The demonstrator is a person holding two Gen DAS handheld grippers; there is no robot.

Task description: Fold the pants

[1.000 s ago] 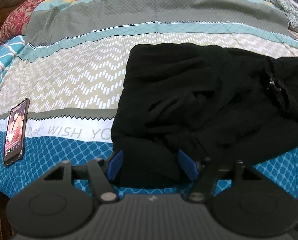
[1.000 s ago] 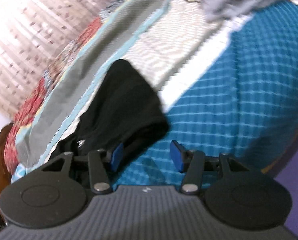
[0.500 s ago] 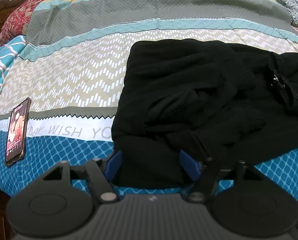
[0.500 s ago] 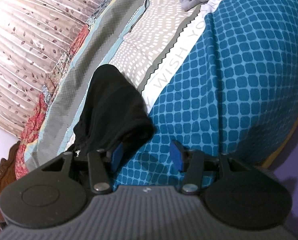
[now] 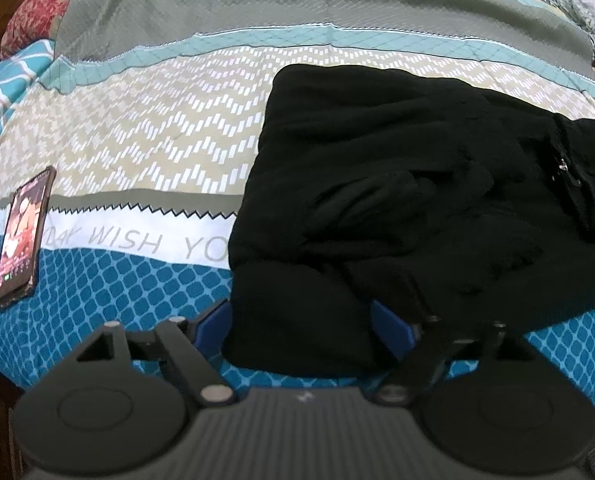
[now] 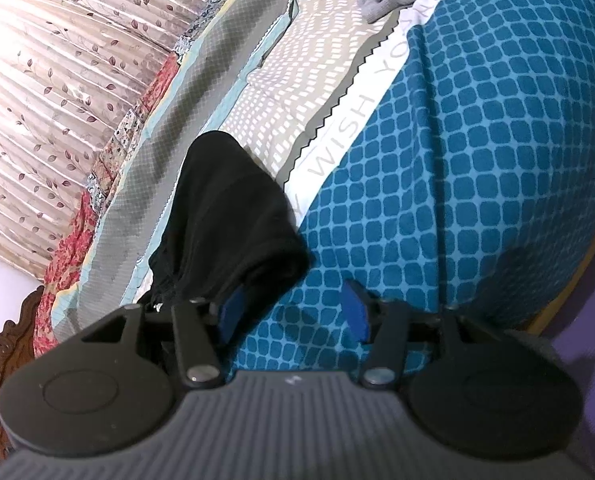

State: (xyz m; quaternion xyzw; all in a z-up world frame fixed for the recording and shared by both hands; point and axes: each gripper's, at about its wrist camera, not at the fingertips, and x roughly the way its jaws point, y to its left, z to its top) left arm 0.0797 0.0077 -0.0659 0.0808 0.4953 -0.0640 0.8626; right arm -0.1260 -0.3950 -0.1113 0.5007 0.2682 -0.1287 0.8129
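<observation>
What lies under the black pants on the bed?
The black pants rest on the patterned bedspread, overlapping its blue and beige bands. Whatever else might lie beneath them is covered.

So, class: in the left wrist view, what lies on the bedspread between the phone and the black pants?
Only bare patterned bedspread with printed lettering separates the dark rectangular phone from the black fabric pants.
</observation>
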